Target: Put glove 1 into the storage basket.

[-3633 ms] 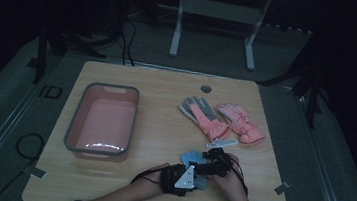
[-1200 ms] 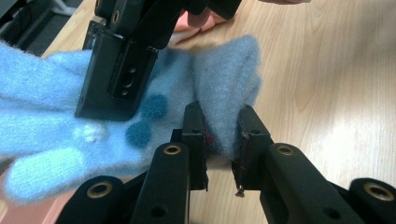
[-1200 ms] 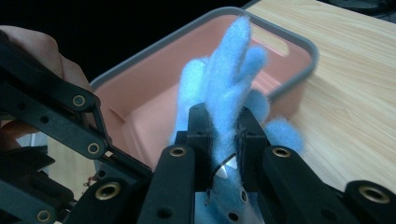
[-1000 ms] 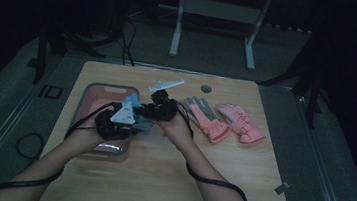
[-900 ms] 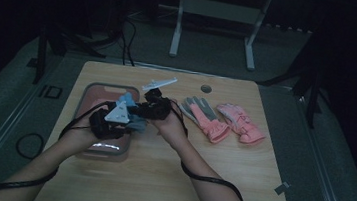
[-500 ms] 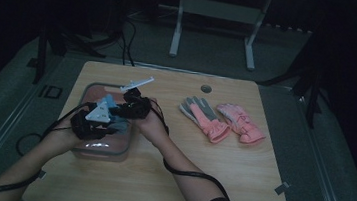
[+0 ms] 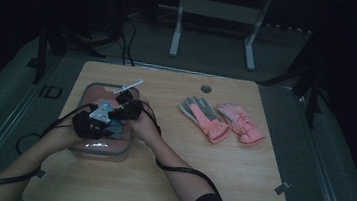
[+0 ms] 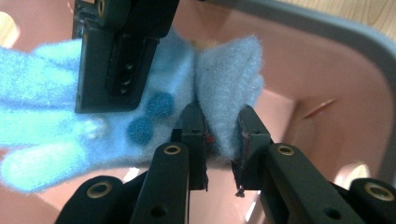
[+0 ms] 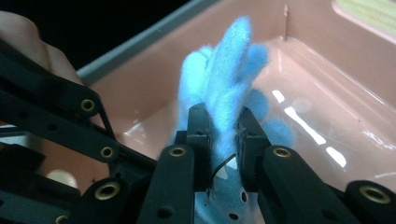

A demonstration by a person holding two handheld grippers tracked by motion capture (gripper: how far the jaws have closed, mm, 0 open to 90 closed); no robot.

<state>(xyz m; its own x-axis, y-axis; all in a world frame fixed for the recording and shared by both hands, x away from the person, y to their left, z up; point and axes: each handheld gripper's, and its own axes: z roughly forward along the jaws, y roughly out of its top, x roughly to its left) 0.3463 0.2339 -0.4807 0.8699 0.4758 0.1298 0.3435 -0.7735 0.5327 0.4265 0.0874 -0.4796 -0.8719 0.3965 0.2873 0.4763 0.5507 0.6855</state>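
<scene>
Left tongs: you have them clenched on the fuzzy light-blue fleece glove.
Right tongs: also clamped on that glove.
Glove's place: held over the pink plastic tub with grey rim on the wooden tabletop.
Writing: none legible.

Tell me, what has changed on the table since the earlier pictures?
Both grippers, left and right, carried the fluffy blue glove from the table's near edge leftward and down into the pink plastic tub, each clamped on it. The pink gloves stayed put.
</scene>
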